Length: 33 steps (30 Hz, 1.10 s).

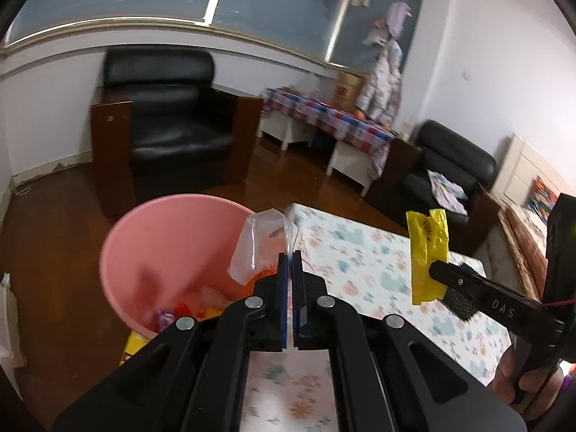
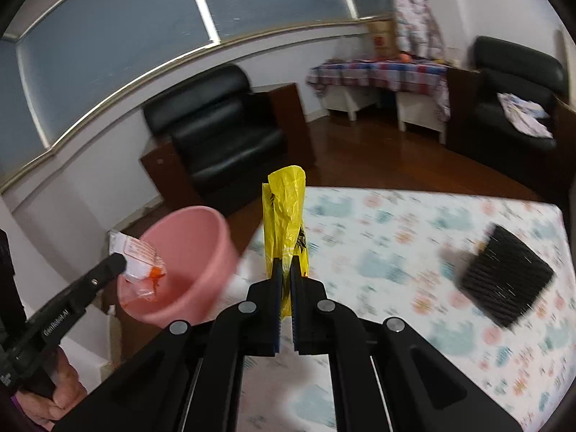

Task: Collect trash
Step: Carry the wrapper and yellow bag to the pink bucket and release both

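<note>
While pinched by one edge, clear wrapper in left gripper jaws over pink bin, yellow bag in right gripper jaws above tabletop: feather-light, floppy, likely slippery; best gripped deep across film.

We hold both tools level: left tool clamped tight, right tool clamped tight too.

Black leather armchair at 11 o'clock, second armchair at 2. Checkered-cloth side table between them at 1. Floral tablecloth table at centre-right, black ribbed pad on it at 3.
</note>
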Available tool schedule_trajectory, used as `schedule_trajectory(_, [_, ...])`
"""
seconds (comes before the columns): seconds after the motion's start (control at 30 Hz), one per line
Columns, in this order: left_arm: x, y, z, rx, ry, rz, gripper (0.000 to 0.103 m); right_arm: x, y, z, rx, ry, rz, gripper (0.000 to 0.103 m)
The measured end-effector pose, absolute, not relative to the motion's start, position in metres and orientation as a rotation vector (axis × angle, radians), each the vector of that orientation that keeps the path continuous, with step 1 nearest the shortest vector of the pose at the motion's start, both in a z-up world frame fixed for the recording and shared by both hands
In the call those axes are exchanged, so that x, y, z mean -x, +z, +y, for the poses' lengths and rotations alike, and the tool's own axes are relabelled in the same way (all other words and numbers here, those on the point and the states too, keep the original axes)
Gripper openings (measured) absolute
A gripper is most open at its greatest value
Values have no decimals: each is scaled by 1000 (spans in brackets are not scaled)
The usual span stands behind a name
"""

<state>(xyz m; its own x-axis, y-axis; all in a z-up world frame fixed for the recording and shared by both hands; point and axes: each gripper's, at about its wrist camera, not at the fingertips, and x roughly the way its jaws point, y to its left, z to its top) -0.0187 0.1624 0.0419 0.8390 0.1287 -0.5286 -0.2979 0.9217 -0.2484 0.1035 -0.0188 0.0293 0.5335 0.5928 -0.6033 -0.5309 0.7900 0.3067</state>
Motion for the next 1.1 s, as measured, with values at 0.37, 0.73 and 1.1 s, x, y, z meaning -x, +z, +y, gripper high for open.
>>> schedule_trajectory(0.37, [31, 33, 209, 400, 305, 537, 1, -100, 30, 77, -48, 829, 799, 4])
schedule_trajectory(0.73, [33, 23, 223, 399, 304, 559, 1, -105, 9, 122, -23, 873, 874, 5])
schedule_trajectory(1.1, [26, 11, 239, 474, 308, 582, 22, -107, 3, 129, -7, 892, 873, 35])
